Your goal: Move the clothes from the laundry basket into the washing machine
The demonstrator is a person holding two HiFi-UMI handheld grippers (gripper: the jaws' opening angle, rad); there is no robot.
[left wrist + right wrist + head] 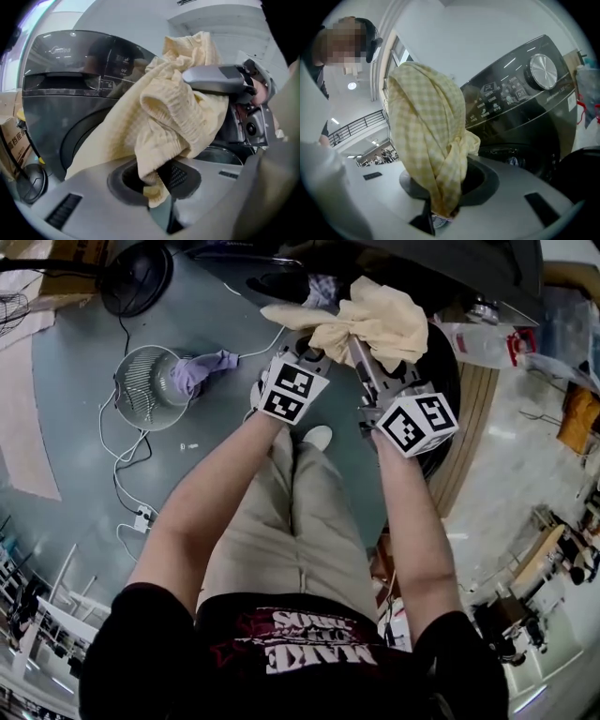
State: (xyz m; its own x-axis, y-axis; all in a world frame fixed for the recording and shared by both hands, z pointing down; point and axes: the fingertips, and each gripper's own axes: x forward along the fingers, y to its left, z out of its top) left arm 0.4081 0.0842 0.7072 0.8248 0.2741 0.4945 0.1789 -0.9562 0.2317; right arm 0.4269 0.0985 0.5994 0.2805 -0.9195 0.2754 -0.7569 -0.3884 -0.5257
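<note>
Head view, read left to right. At 10 o'clock the laundry basket (131, 357) is lying on the floor with a purple garment (204, 369) hanging out of its mouth. Near centre, you are holding the left gripper (305, 351) with its fingers narrowed onto a hem of the pale yellow garment (375, 315). The left gripper view shows that hem tucked between them. At 1 o'clock the right gripper (364, 345) is pinching a bunched fold of the same garment, its fingers drawn tight on the cloth. So the garment is hanging in the air between both tools, in front of the dark washing machine (450, 263) at 12 to 1 o'clock.

Step in hand, as judged: you are carrying the garment toward the machine, and it is not yet inside. The next move is calling for you to bring the cloth over the drum opening, then spread both pairs of fingers so that it drops clear.

Count: two grippers, one basket, one washing machine, one yellow garment held, and one purple garment waiting.
</note>
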